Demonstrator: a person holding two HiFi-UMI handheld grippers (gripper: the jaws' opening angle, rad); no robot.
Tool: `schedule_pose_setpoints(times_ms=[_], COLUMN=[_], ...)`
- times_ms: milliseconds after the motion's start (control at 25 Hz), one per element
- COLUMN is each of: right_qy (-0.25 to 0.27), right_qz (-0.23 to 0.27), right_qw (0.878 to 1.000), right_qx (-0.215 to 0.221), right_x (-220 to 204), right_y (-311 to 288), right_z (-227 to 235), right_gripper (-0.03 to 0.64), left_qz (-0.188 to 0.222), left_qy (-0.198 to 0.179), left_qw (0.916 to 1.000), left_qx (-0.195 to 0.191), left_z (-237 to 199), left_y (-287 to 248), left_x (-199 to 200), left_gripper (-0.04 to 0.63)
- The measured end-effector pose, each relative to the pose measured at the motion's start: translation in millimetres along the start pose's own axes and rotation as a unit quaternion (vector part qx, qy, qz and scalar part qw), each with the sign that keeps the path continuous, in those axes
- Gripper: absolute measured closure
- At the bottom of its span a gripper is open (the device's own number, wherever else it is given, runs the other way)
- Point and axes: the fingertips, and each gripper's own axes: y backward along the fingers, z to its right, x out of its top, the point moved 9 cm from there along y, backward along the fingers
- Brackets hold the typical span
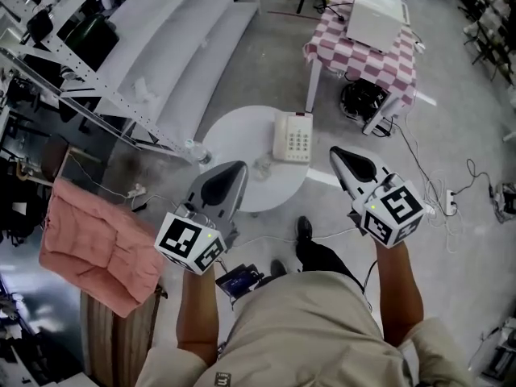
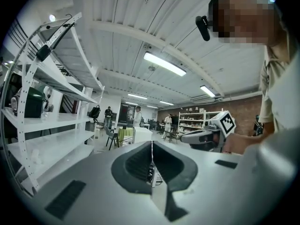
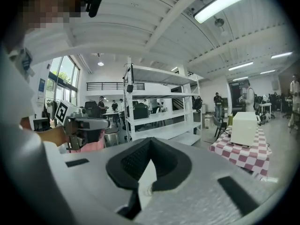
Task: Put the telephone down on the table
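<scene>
A cream push-button telephone [image 1: 293, 136] lies flat on the far right part of the round white table [image 1: 234, 135], handset on its cradle. Both grippers are held up high on the near side of the table, apart from the phone. In the head view my left gripper [image 1: 239, 168] hangs over the table's near left edge, my right gripper [image 1: 334, 153] to the right of the table. In the left gripper view the left gripper [image 2: 152, 144] has its jaws pressed together with nothing between them. The right gripper [image 3: 149, 142] is likewise shut and empty in its own view.
A checkered table [image 1: 393, 64] with a white box [image 1: 379, 10] stands beyond the round table. White shelving [image 1: 161, 47] runs along the left, with a pink cloth [image 1: 97, 236] nearer. Cables and a power strip [image 1: 449, 202] lie on the floor at right. A small clear object [image 1: 262, 165] sits on the round table.
</scene>
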Motion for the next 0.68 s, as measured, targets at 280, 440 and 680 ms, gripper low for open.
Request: schedule_pose_setpoints(times_ms=[280, 440, 680], right_qy=[0.013, 0.018, 0.019], right_qz=[0.009, 0.008, 0.003], right_qw=[1.0, 1.0, 1.0], right_qx=[-0.008, -0.01, -0.014], right_x=[9, 11, 16], right_y=[32, 43, 56], right_z=[-30, -39, -57], right_gripper=[0.624, 0.624, 0.624], left_qz=[0.012, 0.009, 0.007], left_qy=[-0.004, -0.003, -0.001], left_qw=[0.9999, 0.9999, 0.9999], left_qx=[-0.009, -0.008, -0.013], left_z=[16, 22, 29], left_y=[37, 48, 66], left_x=[-1, -2, -1], left_gripper=[0.584, 0.584, 0.584])
